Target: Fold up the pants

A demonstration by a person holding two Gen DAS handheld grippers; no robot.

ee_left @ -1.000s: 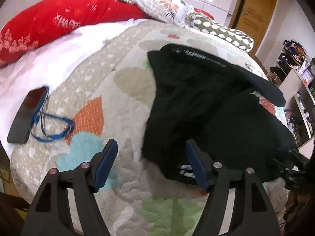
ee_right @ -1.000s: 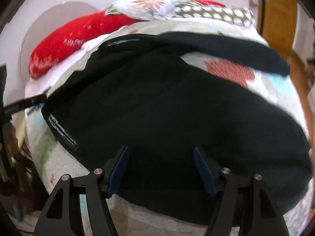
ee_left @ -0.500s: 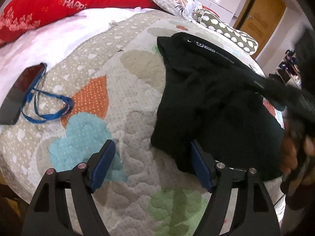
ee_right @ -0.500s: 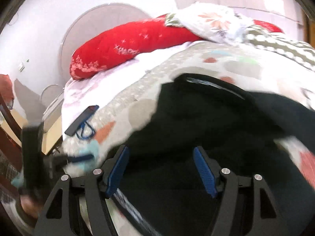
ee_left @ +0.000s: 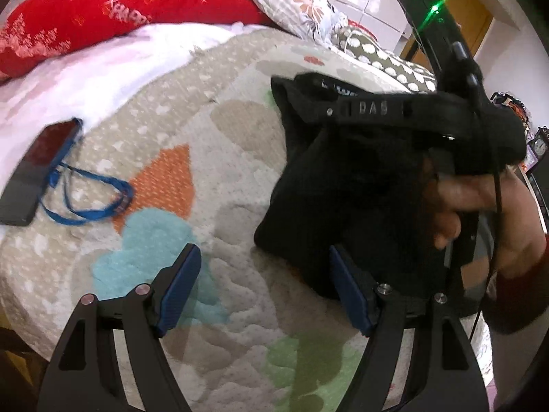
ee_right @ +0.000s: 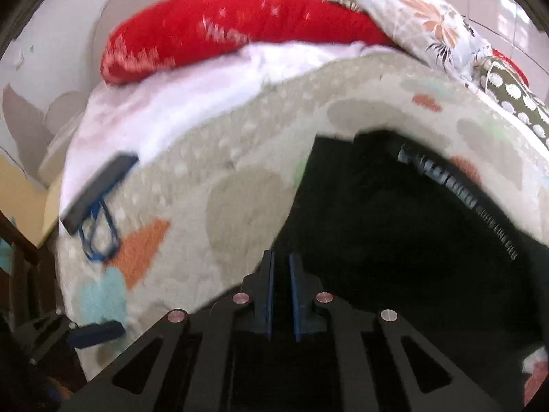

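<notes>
1. Pants [ee_left: 329,185], black and bunched, lie on my quilted bedspread [ee_left: 192,110], right of its middle, waistband toward the pillows.
2. My left tool [ee_left: 264,292] hovers with blue pads spread wide, its right pad at the pants' near edge.
3. My right tool [ee_right: 280,295] has pads nearly pressed together (whether cloth sits between them, I cannot tell).
4. Off left: phone [ee_left: 37,171] with blue lanyard [ee_left: 92,199].

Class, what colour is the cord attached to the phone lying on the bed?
Blue; the cord shows best in the left wrist view.
</notes>
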